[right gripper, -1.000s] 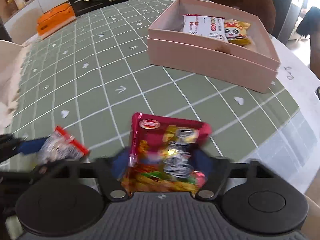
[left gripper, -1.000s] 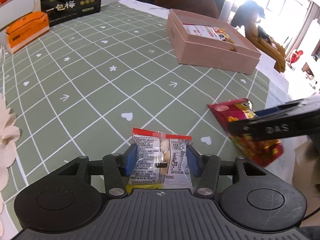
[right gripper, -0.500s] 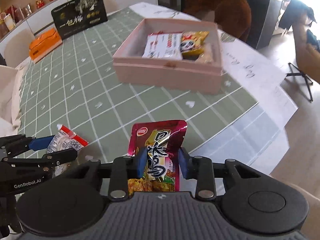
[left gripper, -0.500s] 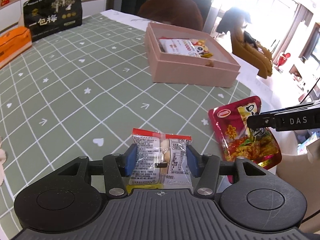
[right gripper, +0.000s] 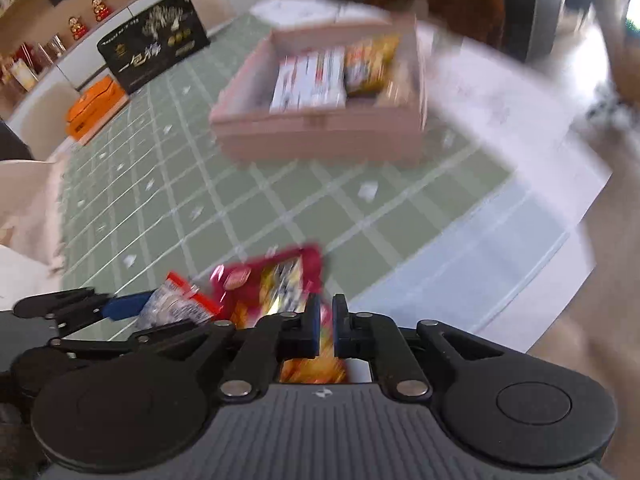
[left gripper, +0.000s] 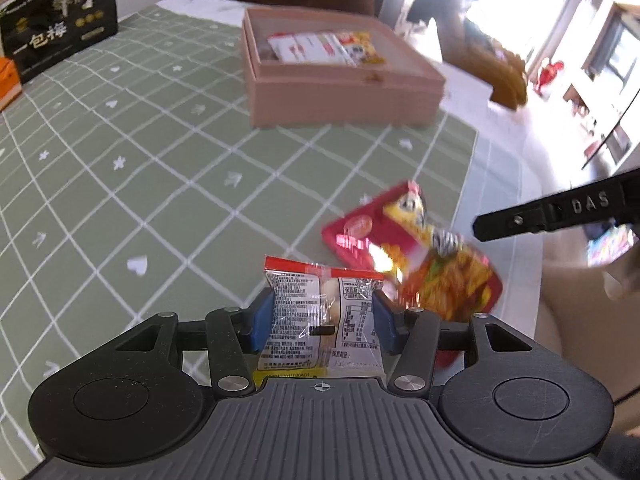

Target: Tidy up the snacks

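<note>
Left tongs (left gripper: 323, 316) clamped on clear bun packet (left gripper: 320, 320); right tongs (right gripper: 325, 326) pinched tight on red snack bag (right gripper: 272, 284), both above bench's near edge. Carry level over pink box (left gripper: 340, 96) (already part-filled), lower inside before releasing.

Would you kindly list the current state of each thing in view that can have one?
Left gripper: shut on the clear, red-topped snack packet.
Right gripper: fingers just closed, pinching the red foil snack bag.
Pink rectangular box: open, lidless, snacks inside.
Black printed bag: upright.
Orange box: closed.
</note>
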{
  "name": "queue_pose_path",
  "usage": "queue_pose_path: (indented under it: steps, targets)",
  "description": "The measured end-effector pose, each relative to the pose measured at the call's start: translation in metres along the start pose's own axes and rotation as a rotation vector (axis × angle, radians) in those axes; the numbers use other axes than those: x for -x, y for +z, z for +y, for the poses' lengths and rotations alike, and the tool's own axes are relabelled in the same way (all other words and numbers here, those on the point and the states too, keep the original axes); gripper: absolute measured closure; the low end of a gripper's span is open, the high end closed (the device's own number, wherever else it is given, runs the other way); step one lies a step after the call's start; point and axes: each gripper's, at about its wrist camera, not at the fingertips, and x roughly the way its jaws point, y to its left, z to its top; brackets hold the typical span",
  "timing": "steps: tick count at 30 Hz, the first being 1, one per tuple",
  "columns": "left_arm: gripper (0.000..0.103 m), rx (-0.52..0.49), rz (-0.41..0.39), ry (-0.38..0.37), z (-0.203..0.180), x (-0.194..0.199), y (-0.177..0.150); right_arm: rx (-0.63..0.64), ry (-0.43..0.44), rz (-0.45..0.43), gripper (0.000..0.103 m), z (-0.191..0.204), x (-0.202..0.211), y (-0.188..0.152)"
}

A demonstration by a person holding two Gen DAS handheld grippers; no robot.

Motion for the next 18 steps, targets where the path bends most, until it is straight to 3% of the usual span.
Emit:
queue_pose_path:
  steps: [3,5,7,14,18]
  targets:
    - [0.046,-0.038,0.012,0.016,-0.003,-0.006,-0.006,-0.062,0.067,0.029,0.080,-0.013,-0.013,-0.009]
    - [0.046,-0.059,0.010,0.020,-0.006,-0.008,-0.005,-0.124,0.102,0.039,0.061,-0.021,-0.023,-0.012]
    - [0.046,-0.069,0.007,0.014,-0.006,-0.010,-0.003,-0.191,0.152,0.029,0.055,-0.029,-0.029,-0.014]
    - [0.047,-0.085,-0.029,-0.041,-0.001,-0.013,0.001,-0.290,0.318,0.064,0.054,-0.031,-0.030,-0.016]
    - [0.047,-0.061,-0.066,-0.101,0.009,-0.012,-0.002,-0.236,0.323,0.032,0.054,-0.006,0.001,-0.014]
